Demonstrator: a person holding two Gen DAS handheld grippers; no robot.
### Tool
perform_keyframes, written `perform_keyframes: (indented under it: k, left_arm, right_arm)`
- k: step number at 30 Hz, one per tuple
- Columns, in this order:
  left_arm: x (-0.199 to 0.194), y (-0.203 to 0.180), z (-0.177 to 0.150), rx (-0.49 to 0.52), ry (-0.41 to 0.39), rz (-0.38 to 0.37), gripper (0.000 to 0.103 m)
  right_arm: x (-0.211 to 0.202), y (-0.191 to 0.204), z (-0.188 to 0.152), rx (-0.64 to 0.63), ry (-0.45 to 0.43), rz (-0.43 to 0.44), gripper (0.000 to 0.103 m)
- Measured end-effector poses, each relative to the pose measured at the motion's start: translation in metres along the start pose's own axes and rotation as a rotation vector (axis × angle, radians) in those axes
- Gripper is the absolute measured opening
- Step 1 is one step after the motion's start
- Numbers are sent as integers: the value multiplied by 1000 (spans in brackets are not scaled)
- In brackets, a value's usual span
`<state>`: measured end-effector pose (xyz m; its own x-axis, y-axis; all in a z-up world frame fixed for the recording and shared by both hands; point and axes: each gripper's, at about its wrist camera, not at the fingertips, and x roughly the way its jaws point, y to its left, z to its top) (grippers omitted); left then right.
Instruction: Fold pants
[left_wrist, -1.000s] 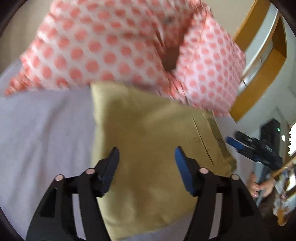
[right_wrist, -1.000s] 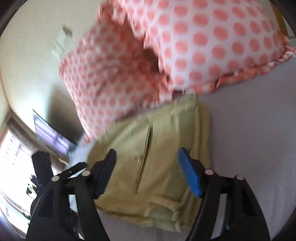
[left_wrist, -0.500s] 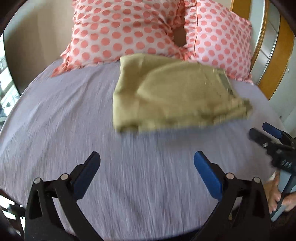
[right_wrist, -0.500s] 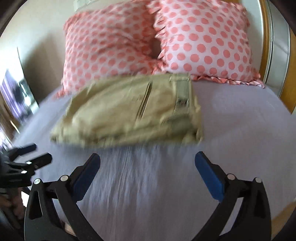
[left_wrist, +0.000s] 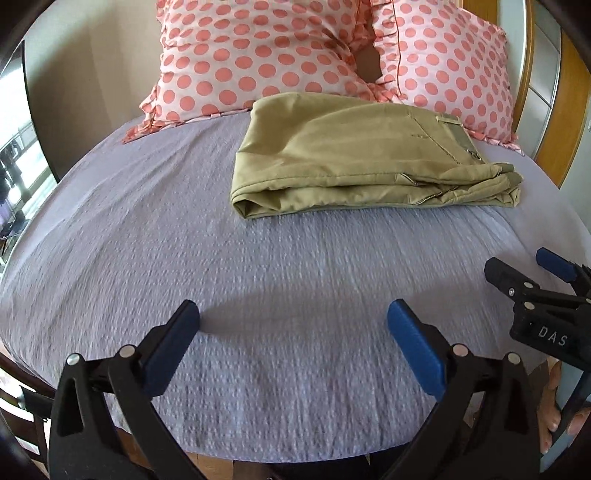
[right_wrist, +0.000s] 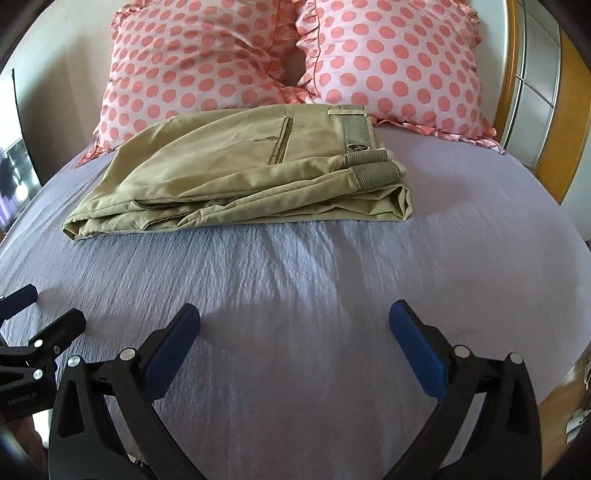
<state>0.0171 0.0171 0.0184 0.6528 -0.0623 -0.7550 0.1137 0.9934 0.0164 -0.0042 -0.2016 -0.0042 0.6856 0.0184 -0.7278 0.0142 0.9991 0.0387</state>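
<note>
Since half a second earlier both claws had drawn a little farther back from the pants (left_wrist: 354, 162), and the blur had cleared. A second earlier they had hung right over the cloth, jaws narrower.

The left claw (left_wrist: 291, 339) stood released, jaws spread wide with nothing between them, hovering over the near part of the bed (left_wrist: 147, 240), well apart from the pants. The right claw (right_wrist: 293, 339) was likewise released and empty, also well short of the pants (right_wrist: 240, 177). In the left view the right claw (left_wrist: 532, 273) showed at the right edge; in the right view the left claw (right_wrist: 33, 314) showed at the left edge.

The pants lay folded into a flat khaki stack on the bed, their far edge touching the pillows (left_wrist: 258, 55). The waistband and a back pocket faced up on the right end of the stack. Two pink dotted pillows (right_wrist: 388, 62) stood side by side behind the pants, against the headboard (right_wrist: 569, 110).
</note>
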Motion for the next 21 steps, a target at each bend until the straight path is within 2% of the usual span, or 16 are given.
perform_keyframes:
  k: [21]
  left_arm:
    - [1,0,1,1,5,1,101]
  right_arm:
    - [0,-1,0,0,0,0,102]
